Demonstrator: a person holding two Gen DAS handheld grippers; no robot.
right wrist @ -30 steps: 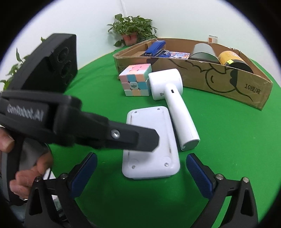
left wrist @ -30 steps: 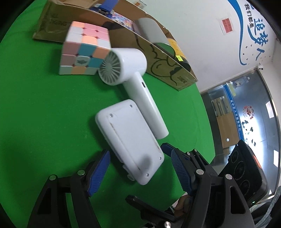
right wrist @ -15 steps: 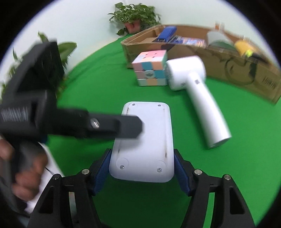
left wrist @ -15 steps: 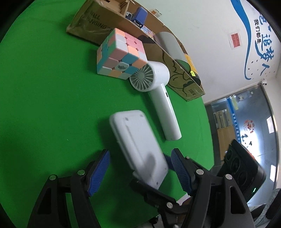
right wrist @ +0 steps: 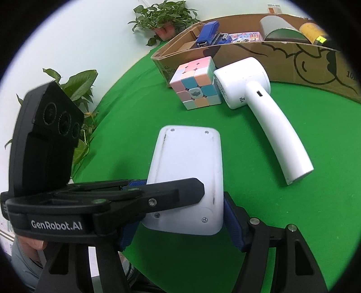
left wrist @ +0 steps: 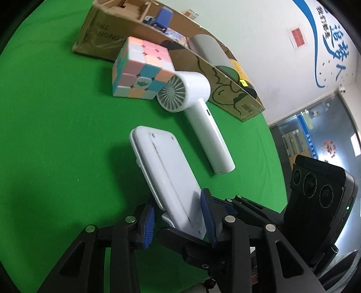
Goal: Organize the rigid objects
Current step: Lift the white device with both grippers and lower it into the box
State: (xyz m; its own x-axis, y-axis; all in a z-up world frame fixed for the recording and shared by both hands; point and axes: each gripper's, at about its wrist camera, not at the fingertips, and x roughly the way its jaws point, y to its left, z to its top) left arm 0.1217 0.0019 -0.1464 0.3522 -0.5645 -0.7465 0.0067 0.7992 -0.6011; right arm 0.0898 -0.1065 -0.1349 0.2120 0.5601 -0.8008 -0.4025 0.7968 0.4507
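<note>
A flat white device (left wrist: 164, 166) (right wrist: 187, 162) hangs tilted, its near end lifted off the green table (left wrist: 56, 135). My left gripper (left wrist: 178, 220) has its blue pads on the device's two flat faces at the near end, and its jaws are closing. From the other side my right gripper (right wrist: 180, 230) is shut across the device's width; the left gripper's black finger (right wrist: 135, 198) crosses in front of it. A pastel cube (left wrist: 142, 69) (right wrist: 196, 83) and a white handheld fan (left wrist: 203, 126) (right wrist: 266, 121) lie beyond, touching each other.
A cardboard box (right wrist: 293, 63) (left wrist: 225, 88) stands at the back, holding a blue stapler (right wrist: 207, 33), a grey cylinder (right wrist: 275, 27) and a yellow can (right wrist: 312, 31). Potted plants (right wrist: 167, 18) stand behind the table's far edge and at its left side.
The white device lay flat on the table; the right gripper shut across its width and tilted its near end up. The left gripper's jaws then narrowed onto the device's faces.
</note>
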